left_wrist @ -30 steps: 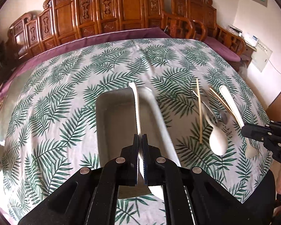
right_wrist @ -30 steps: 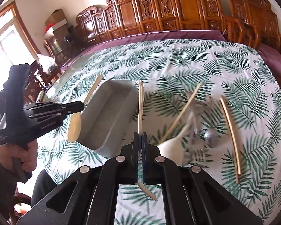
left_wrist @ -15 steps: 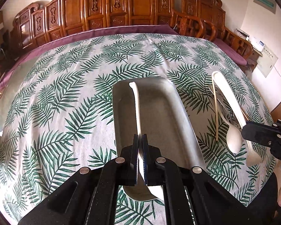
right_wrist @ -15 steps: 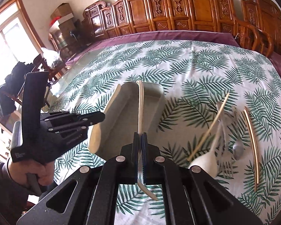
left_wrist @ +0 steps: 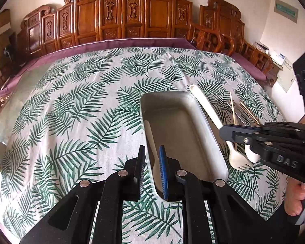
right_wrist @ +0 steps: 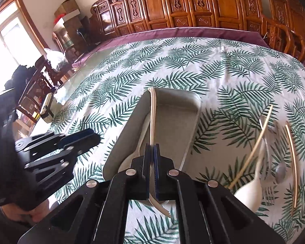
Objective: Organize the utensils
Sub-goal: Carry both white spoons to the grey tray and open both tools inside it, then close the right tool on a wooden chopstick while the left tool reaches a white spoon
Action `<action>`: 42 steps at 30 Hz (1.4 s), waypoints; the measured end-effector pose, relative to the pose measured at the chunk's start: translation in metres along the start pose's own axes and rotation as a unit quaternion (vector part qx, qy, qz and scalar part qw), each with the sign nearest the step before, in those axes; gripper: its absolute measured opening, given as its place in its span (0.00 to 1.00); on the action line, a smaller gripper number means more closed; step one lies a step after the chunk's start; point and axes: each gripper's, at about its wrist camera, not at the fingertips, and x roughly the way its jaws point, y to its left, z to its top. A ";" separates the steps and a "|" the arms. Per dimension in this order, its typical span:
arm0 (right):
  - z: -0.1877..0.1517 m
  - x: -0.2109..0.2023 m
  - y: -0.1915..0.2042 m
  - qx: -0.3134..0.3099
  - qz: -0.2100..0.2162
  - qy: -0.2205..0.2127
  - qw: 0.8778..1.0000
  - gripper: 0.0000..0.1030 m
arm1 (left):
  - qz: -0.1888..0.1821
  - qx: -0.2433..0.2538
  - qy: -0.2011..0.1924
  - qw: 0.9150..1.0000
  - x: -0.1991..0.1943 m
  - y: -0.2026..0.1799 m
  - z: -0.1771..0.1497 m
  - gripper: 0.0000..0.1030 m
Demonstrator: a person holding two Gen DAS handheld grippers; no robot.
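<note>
Left gripper (left_wrist: 151, 150) is hovering over the near end of the grey tray (left_wrist: 164, 94), fingers standing a narrow way apart with nothing between them. Below them, along the tray's left wall, a white spoon (right_wrist: 139, 142) is lying flat, bowl toward me. The tray is sitting on the leaf-print counter (left_wrist: 71, 111). Moving right: right gripper (right_wrist: 151, 145) is pinching a white fork (right_wrist: 151, 111), fingers closed tight on the neck just above the tines, with the handle reaching forward over the tray and the tines poking out beneath. I am judging it to be thin plastic: very light, a little springy, smooth enough to swivel in a narrow pinch. Gripping near the head is leaving a long handle free, so I am expecting some droop and swing; a mid-handle hold would balance better. Further right, loose on the cloth, chopsticks (right_wrist: 254, 148) are lying crossed over a metal fork (right_wrist: 267, 193). I am guessing the chopsticks roll easily, and the metal fork is heavier, stiff and slick; best taken at mid-shaft, across the flat.
</note>
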 end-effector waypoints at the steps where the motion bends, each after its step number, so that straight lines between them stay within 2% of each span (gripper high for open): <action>1: 0.001 0.004 0.002 0.001 0.000 0.002 1.000 0.04 | 0.001 -0.001 -0.001 1.000 -0.001 0.003 0.000 0.12; 10: 0.009 0.030 0.006 0.018 0.000 0.017 1.000 0.04 | 0.008 -0.005 -0.008 1.000 -0.009 0.019 -0.005 0.12; 21: 0.002 0.033 -0.002 0.016 -0.008 0.023 1.000 0.06 | 0.011 0.000 -0.006 1.000 -0.013 0.017 -0.010 0.12; 28: -0.011 0.001 -0.016 -0.002 -0.013 -0.004 1.000 0.07 | 0.001 0.012 -0.011 1.000 -0.019 -0.004 -0.008 0.12; 32: -0.025 -0.026 -0.036 -0.017 -0.029 -0.023 0.999 0.21 | -0.009 0.024 -0.015 1.000 -0.021 -0.023 -0.007 0.12; 42: -0.062 -0.085 -0.106 -0.012 -0.080 -0.047 0.996 0.22 | -0.040 0.049 -0.011 0.998 -0.014 -0.079 -0.005 0.12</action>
